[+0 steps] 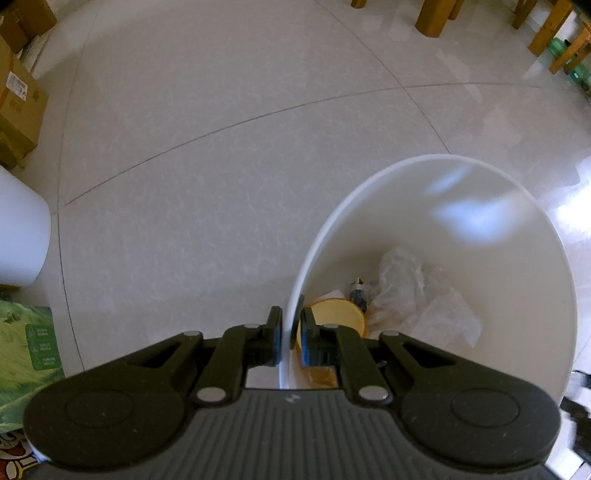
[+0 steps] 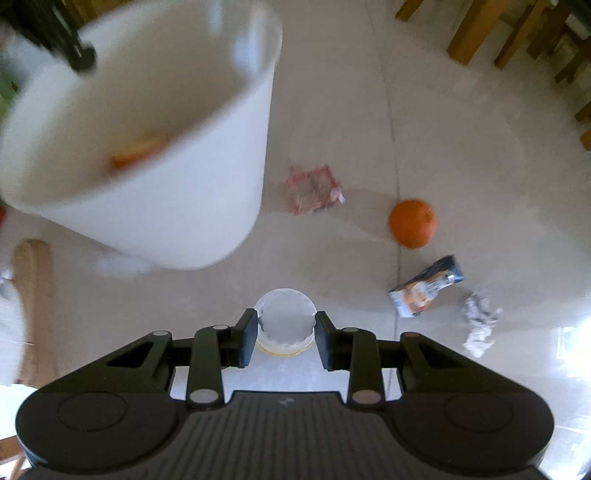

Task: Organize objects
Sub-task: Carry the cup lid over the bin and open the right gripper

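Note:
My left gripper [image 1: 290,338] is shut on the rim of a white bin [image 1: 480,177], one finger outside the wall and one inside. Crumpled clear plastic [image 1: 424,295], a yellow round lid [image 1: 338,317] and a small dark wrapper lie at the bin's bottom. In the right wrist view my right gripper [image 2: 285,338] is shut on a clear plastic cup [image 2: 285,321] with a yellowish base, held above the floor. The same white bin [image 2: 207,147] stands to the upper left, blurred, with something orange inside.
On the tiled floor lie a pink-red wrapper [image 2: 314,189], an orange [image 2: 412,223], a blue-orange packet [image 2: 424,291] and crumpled white paper [image 2: 480,325]. Wooden furniture legs [image 2: 469,33] stand far right. Cardboard boxes [image 1: 18,99] and a green bag [image 1: 26,350] sit at left.

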Demonstrator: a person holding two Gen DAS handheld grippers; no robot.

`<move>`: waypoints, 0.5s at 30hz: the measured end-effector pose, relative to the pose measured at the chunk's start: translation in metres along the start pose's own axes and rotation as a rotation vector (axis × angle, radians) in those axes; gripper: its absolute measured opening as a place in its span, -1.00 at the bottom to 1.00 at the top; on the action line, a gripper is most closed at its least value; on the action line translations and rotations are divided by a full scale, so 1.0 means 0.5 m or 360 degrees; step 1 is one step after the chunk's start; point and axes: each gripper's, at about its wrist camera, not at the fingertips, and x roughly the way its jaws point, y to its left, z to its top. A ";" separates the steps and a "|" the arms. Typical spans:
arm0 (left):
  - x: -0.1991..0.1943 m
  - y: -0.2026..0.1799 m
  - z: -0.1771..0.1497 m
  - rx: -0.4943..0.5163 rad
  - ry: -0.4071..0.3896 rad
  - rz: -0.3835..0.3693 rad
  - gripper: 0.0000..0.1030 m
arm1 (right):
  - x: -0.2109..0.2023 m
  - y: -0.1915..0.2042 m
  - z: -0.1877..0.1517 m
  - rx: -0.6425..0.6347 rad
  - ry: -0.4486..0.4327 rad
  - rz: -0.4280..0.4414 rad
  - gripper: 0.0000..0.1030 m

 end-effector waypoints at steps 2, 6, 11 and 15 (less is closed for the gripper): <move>-0.001 -0.002 -0.001 0.0004 -0.0005 0.0007 -0.84 | -0.051 -0.003 0.015 -0.0015 -0.0037 0.0006 -0.26; -0.001 -0.004 -0.002 0.0008 -0.0007 0.0008 -0.84 | -0.156 0.006 0.046 -0.0040 -0.0156 0.0034 -0.26; 0.001 -0.004 0.000 0.0006 -0.0004 0.0008 -0.84 | -0.249 0.034 0.094 -0.0088 -0.0362 0.0091 -0.26; 0.001 -0.003 0.000 0.0005 -0.0004 0.0006 -0.84 | -0.270 0.059 0.132 -0.0091 -0.0465 0.0173 -0.26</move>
